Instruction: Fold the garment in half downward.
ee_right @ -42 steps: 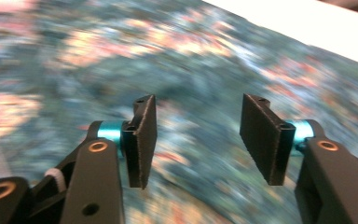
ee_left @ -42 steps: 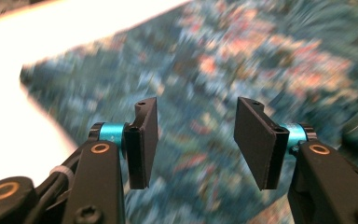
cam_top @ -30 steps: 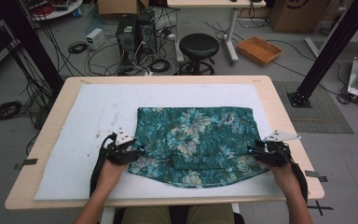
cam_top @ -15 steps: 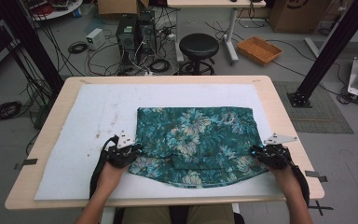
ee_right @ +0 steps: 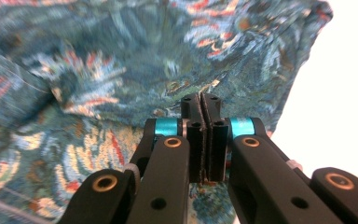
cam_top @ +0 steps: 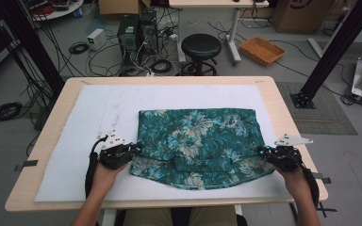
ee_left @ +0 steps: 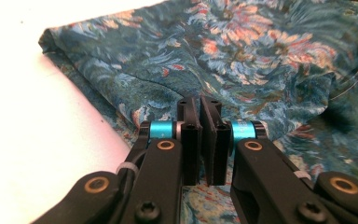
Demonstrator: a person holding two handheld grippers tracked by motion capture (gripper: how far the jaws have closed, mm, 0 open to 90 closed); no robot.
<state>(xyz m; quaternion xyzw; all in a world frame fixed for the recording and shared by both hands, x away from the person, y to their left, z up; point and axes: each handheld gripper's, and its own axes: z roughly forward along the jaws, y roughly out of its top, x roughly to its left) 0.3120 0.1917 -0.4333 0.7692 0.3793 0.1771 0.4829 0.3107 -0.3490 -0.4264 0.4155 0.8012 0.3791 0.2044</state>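
Item: floral teal garment [cam_top: 198,143], lay flat on the white mat [cam_top: 99,108], nearer the table's front edge, its lower hem folded up toward me.
Left gripper [cam_top: 133,149]: I had it at the garment's left lower corner; its jaws had just been closing and stood pressed together, pinching a fold of the fabric [ee_left: 242,60].
Right gripper [cam_top: 262,151]: I had it at the right lower corner; jaws likewise just closed, pinching the cloth edge [ee_right: 121,70].
Step in hand, my judgement: securing both corners for a lift or fold.
Doing it well: I judged both pinches should hold the same layers, rise together, and keep the hem taut so nothing slipped or bunched.
Support: wooden table [cam_top: 283,108].
Surroundings: black stool [cam_top: 201,47], orange tray [cam_top: 263,50] on the floor beyond.
Writing: none I could read.
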